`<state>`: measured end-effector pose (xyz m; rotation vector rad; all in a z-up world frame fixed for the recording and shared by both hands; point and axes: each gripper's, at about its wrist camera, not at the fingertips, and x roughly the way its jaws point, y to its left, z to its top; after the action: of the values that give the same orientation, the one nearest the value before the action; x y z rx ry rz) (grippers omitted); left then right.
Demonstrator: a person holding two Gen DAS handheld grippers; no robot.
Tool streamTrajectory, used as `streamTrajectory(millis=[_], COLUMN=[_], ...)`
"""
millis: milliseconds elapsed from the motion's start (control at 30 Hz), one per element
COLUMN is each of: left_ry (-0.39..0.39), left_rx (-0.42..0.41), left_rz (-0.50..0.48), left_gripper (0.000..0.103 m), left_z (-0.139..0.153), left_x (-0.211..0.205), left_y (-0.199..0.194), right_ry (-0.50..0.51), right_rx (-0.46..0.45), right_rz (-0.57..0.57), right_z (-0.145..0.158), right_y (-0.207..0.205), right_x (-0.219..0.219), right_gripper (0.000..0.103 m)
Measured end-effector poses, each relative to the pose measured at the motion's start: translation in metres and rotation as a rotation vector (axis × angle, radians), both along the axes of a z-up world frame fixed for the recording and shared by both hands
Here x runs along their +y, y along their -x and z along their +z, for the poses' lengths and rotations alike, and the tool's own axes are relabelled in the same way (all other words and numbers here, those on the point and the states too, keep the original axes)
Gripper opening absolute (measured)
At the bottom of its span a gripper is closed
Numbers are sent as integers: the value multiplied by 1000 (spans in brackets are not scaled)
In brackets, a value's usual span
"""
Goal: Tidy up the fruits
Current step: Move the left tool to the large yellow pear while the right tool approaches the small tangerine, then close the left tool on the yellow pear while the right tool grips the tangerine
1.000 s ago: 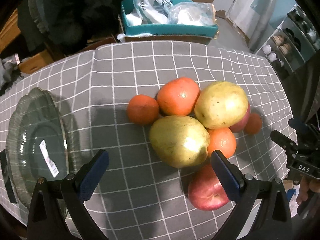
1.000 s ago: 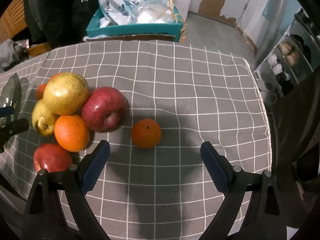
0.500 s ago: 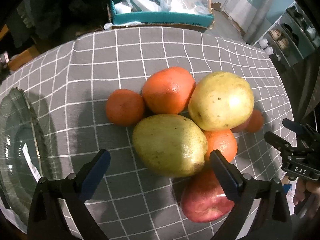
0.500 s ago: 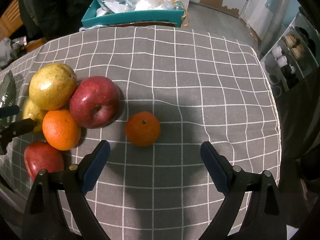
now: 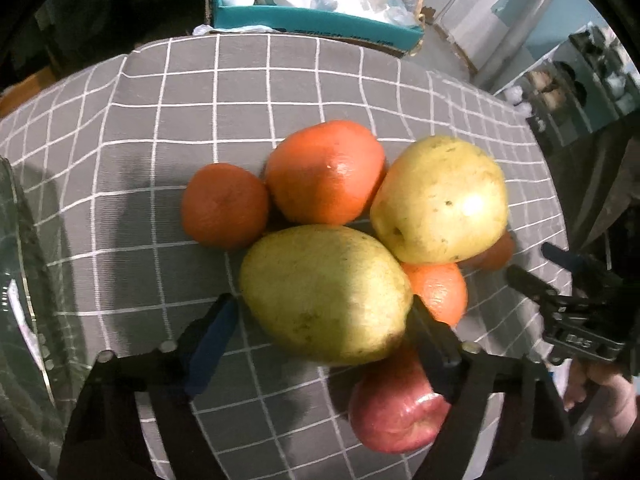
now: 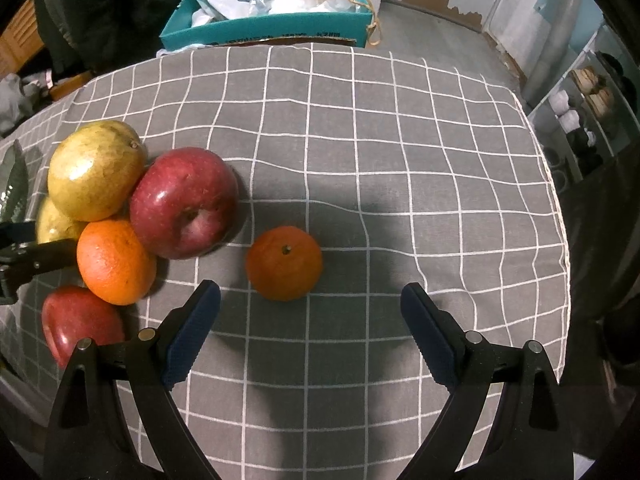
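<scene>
A: Where is the fruit?

B: Heaped at the middle of the left wrist view on the grey checked cloth point(image 5: 168, 128): a green-yellow pear point(image 5: 324, 296) in front, a second pear point(image 5: 440, 200) upper right of it, a big orange point(image 5: 326, 172) above, a small mandarin point(image 5: 224, 206) to the left, a red apple point(image 5: 396, 412) at the bottom

A: And the left gripper point(image 5: 320, 320)?

B: Its jaws are closing with the front pear between them; the right finger looks to be at the skin, the left one stands just off it

A: The right gripper point(image 6: 310, 322)?

B: Spread wide, nothing between the fingers. A lone mandarin point(image 6: 284, 264) lies just above the gap, apart from the pile at the left of that frame

A: Anything else?

B: A glass dish point(image 5: 16, 280) at the left edge
</scene>
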<state>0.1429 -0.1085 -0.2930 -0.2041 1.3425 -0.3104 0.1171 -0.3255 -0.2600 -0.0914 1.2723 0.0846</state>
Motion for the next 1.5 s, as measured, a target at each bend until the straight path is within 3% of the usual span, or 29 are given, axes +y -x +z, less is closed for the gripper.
streamTrajectory(millis=[200,533,633,967,1200,1500], left_ry=[-8,-74,-82,-78,-11,54], left_rx=[-18,-78,-91,-103,-43,-5], left_rz=[-12,-50,-58,-63,-35,-30], left_gripper=[80,73,70,66,75,82], left_z=[0,13,16,20,7,-8], left_x=[5,-6,-6,-4,-2,1], left_y=[4,12,15,18,12,5], right_ry=[-54,-50,-39,-24,-43,-55], right_rx=[41,57,49,36,24,32], right_rz=[-6,20,26,26,17,14], right_z=[-20,-44,-44,-38,-21,-23], right_y=[-12,-21,-24,-8,7,9], right_x=[0,16,22,30,26,16], right_gripper=[80,64,49,46,46,46])
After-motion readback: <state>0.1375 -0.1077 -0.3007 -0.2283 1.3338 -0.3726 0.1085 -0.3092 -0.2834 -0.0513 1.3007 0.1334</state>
